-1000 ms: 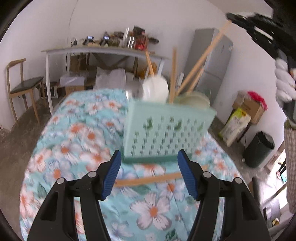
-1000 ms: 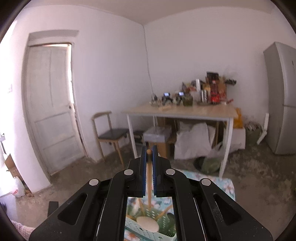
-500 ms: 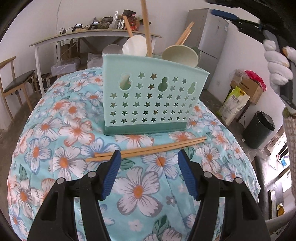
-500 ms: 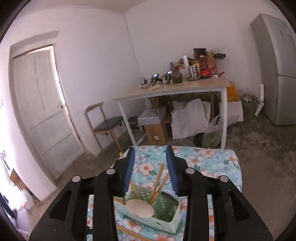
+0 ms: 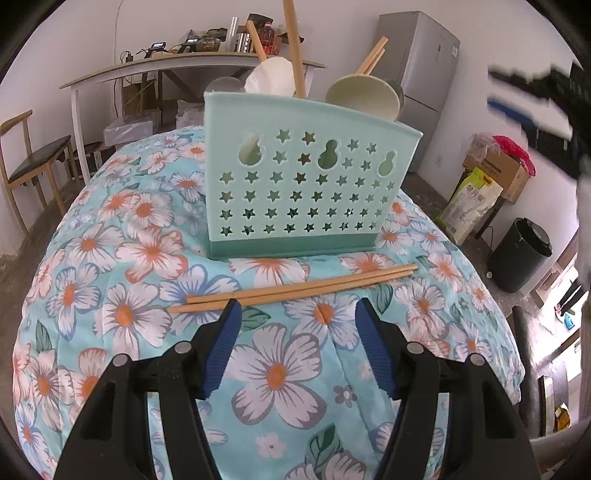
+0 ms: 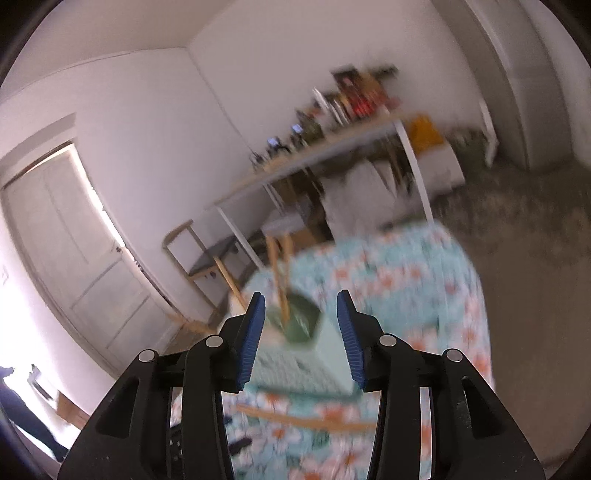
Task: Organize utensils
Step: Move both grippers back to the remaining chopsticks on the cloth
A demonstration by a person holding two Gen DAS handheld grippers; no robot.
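Right hand-held gripper had released its chopstick into the caddy, jaws just opening, empty. Left hand-held gripper, wide, neared 2 chopsticks before the caddy; straddle both squarely before closing.

white plastered walls enclose a rough grey concrete floor. a long pale-topped table on white legs stands against the far wall, a wooden chair with a dark seat beside it, a tall grey refrigerator near the corner, and a white panelled door brightly lit.
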